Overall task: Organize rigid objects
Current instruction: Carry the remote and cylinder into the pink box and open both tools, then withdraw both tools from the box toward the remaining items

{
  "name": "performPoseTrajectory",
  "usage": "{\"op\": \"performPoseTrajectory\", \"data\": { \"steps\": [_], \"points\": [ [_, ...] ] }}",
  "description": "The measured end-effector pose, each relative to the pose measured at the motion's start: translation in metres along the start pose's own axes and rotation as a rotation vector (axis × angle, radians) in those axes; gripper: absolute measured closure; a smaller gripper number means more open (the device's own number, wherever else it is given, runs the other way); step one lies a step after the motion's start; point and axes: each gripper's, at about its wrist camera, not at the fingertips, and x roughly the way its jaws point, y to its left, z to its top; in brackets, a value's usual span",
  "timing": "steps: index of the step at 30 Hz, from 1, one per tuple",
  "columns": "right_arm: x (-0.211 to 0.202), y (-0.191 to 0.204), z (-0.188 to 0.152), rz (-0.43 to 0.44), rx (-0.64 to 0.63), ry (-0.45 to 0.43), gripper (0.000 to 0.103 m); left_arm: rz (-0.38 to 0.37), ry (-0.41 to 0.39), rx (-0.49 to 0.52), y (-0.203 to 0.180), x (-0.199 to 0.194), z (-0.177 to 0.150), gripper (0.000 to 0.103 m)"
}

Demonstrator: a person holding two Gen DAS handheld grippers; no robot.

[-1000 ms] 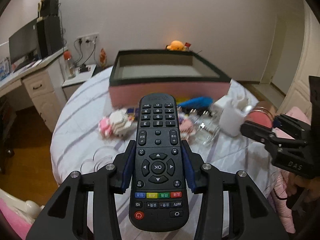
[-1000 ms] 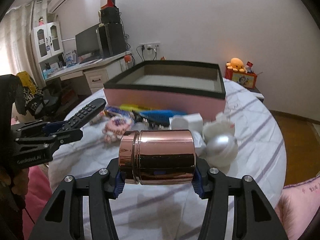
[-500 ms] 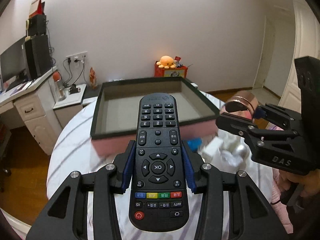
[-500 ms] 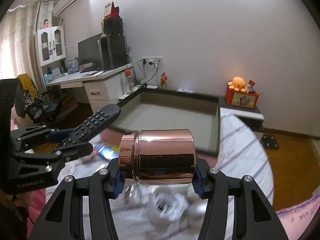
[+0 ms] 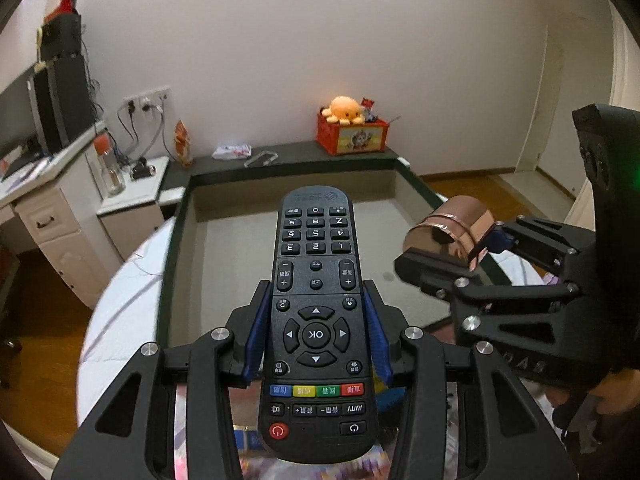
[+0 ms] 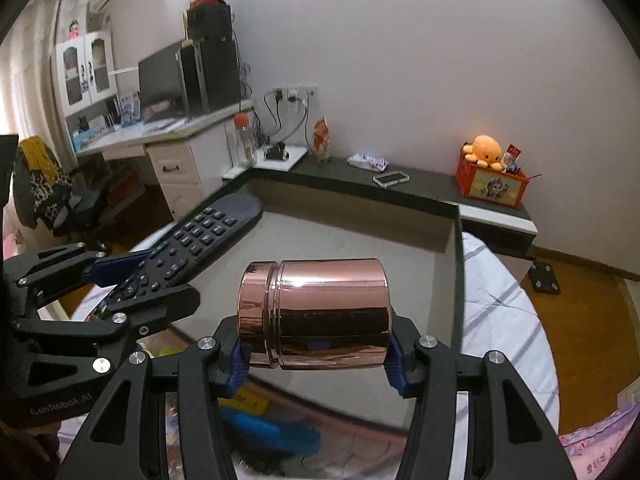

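Note:
My left gripper [image 5: 316, 316] is shut on a black remote control [image 5: 316, 280], held lengthwise above the near part of a large open box [image 5: 188, 216] with dark rim and grey floor. My right gripper [image 6: 314, 344] is shut on a copper-coloured metal jar [image 6: 316, 312], held sideways over the same box [image 6: 458, 248]. In the left wrist view the jar [image 5: 452, 232] and right gripper [image 5: 452, 264] hang over the box's right side. In the right wrist view the remote [image 6: 200, 240] and left gripper [image 6: 132, 280] are at the left.
The box sits on a round table with a striped white cloth [image 6: 500, 312]. Small toys and a blue item [image 6: 264, 432] lie on the table below the grippers. A desk [image 5: 48, 200] stands left; a low dark shelf with an orange plush [image 5: 346, 110] runs behind.
Both grippers have risen and moved forward from over the table clutter to above the box, each still holding its object.

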Motion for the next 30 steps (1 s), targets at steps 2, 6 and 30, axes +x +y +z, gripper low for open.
{"op": "performPoseTrajectory", "data": {
  "steps": [2,6,30],
  "points": [
    [0.009,-0.005,0.000,-0.009,0.008,0.019,0.048,0.017,0.027,-0.005,0.003,0.011,-0.001,0.059],
    [0.024,-0.008,-0.006,-0.005,0.006,0.060,0.048,0.020,0.049,-0.008,0.006,0.024,-0.004,0.059],
    [-0.104,-0.002,-0.023,-0.036,0.088,-0.175,0.021,0.132,-0.125,-0.056,-0.004,-0.104,-0.046,0.001]
  ]
}}
